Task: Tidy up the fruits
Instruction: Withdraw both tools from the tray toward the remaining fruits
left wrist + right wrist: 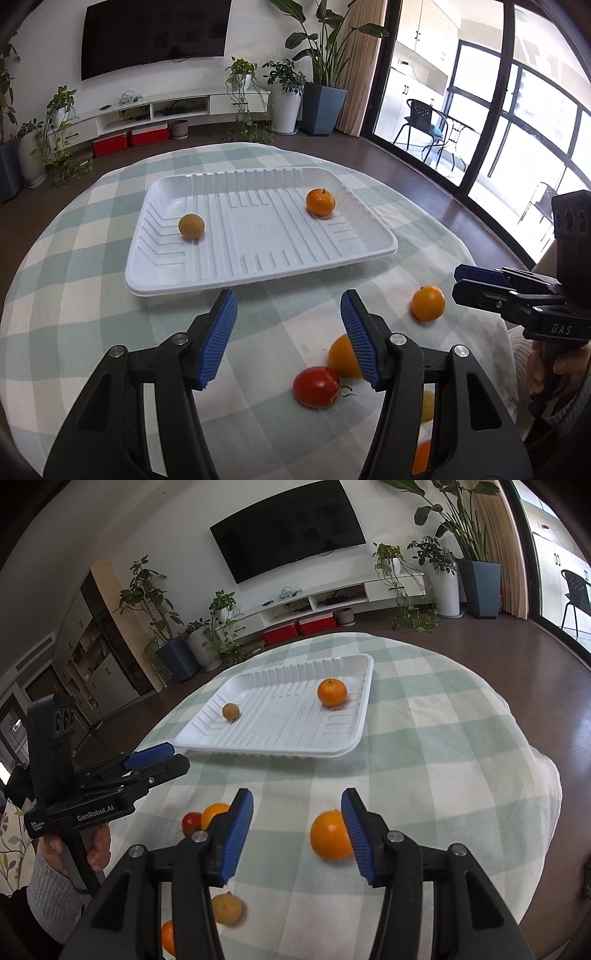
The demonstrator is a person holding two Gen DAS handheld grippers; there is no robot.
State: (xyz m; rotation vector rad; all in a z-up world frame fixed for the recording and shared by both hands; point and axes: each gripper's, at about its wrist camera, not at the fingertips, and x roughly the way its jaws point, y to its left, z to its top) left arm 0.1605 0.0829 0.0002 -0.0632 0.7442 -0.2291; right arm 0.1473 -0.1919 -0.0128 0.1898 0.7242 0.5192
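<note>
A white tray [266, 236] [280, 720] on the checked tablecloth holds an orange [320, 202] [332, 692] and a small brownish fruit [191, 226] [230, 711]. Near the front edge, loose on the cloth, lie an orange [428, 302] [328, 836], a second orange fruit [341, 356] [214, 811], a red tomato [316, 386] [191, 822] and a yellowish fruit [227, 908]. My left gripper [288, 306] [179, 757] hangs open and empty before the tray. My right gripper [297, 801] [457, 282] is open, the loose orange just ahead of its right finger, untouched.
Another orange fruit [168, 938] lies at the near edge, half hidden by my right gripper's arm. The round table [461, 738] drops off on every side. A hand and knitted sleeve [55, 878] hold the left gripper. Potted plants and a TV unit stand beyond.
</note>
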